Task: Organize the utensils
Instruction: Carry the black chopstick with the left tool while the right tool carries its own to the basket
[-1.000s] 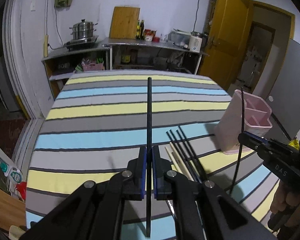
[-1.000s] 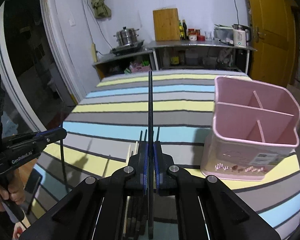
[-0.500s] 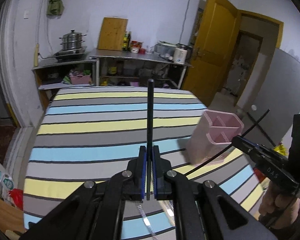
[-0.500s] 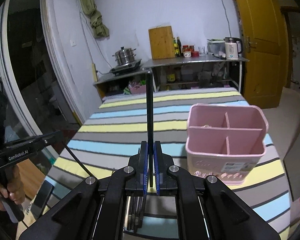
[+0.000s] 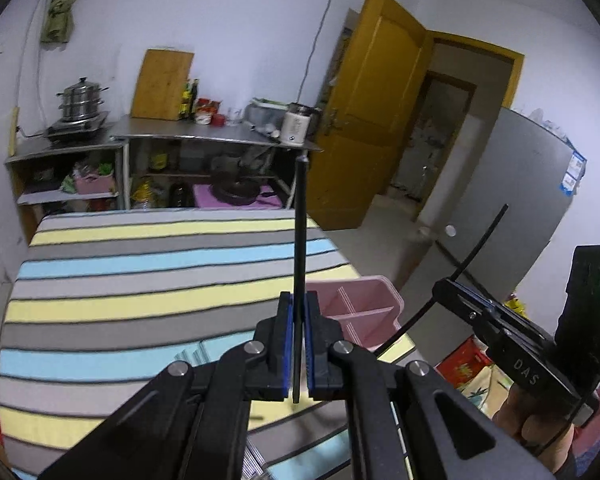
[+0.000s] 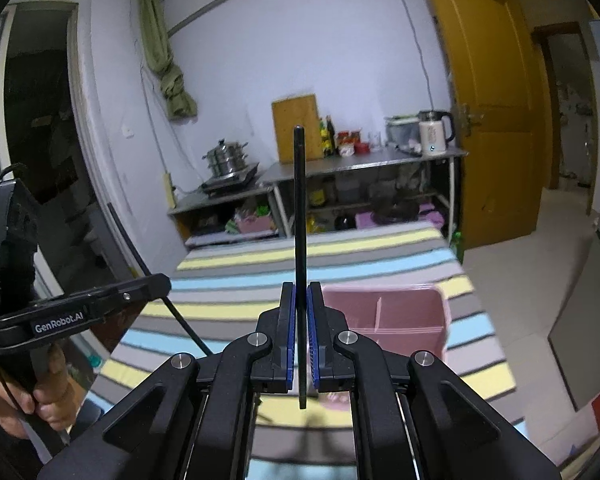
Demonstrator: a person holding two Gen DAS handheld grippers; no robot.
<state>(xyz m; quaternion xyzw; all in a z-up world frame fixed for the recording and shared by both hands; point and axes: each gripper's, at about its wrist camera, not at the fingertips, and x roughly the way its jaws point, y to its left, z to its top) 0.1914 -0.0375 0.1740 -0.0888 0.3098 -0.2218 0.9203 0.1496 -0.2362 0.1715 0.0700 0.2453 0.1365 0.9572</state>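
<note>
With each gripper clamped on one black chopstick, the step in hand looks like dropping both into the pink caddy (image 6: 384,316) on the striped table (image 5: 140,280). The left gripper (image 5: 296,344) holds its chopstick (image 5: 300,240) lengthwise between the jaws, tip forward and up; the right gripper (image 6: 300,344) holds its chopstick (image 6: 299,208) likewise. Each should probably be tipped tip-down over one compartment before the jaws open, one hand at a time.

both hand-held grippers (image 5: 297,344) (image 6: 300,338) clamped, raised
</note>
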